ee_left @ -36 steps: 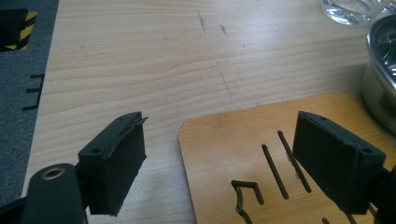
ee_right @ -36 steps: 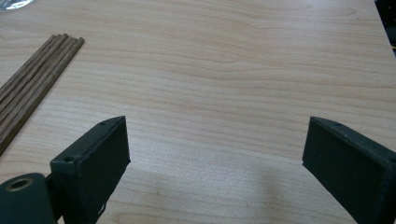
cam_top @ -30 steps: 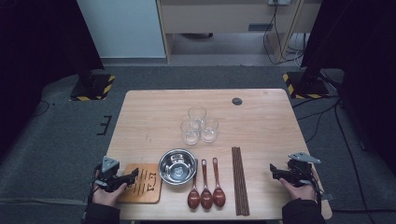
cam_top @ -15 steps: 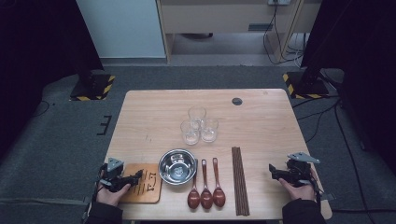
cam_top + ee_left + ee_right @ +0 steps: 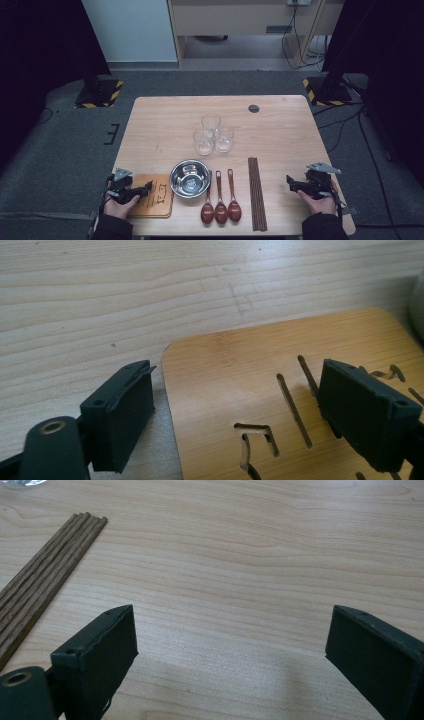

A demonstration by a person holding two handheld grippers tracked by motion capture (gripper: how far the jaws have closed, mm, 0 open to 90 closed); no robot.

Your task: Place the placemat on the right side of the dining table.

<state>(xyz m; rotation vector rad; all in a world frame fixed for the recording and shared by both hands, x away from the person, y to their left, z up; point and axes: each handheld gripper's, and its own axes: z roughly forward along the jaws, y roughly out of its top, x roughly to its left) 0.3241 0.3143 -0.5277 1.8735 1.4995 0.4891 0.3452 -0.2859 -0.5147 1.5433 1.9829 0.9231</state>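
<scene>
The left gripper [image 5: 146,188] is hanging low over the near left corner of the table [image 5: 165,125], jaws spread apart and straddling the left edge of the coaster [image 5: 280,405]: one jaw outside on bare wood, the other over the cut-out slots. Nothing is being pinched; the pads are standing off the bamboo on both sides. In the high view the coaster [image 5: 155,200] is lying flat just left of the bowl [image 5: 190,178], close to the table's near edge.

My read: a grab on that coaster is being set up. To do it well, the outer jaw needs to be getting under or hard against the rim, since a thin flat board gives little to bite on. Sliding it a touch past the table's edge, or tipping one side up, is looking like the safer way in. A squeeze from here may just skate over the top.

The right gripper [image 5: 230,645] is sitting spread wide over empty wood, holding nothing, with the chopsticks [image 5: 45,570] off to one side of its jaws.

Around it all: three spoons [image 5: 220,200] lying side by side between bowl and chopsticks [image 5: 256,192], three glasses [image 5: 213,134] bunched mid-table. The bowl is the crowding neighbour, nearly touching the coaster's right side, so any shove rightward risks nudging it. The glasses are standing well clear.
</scene>
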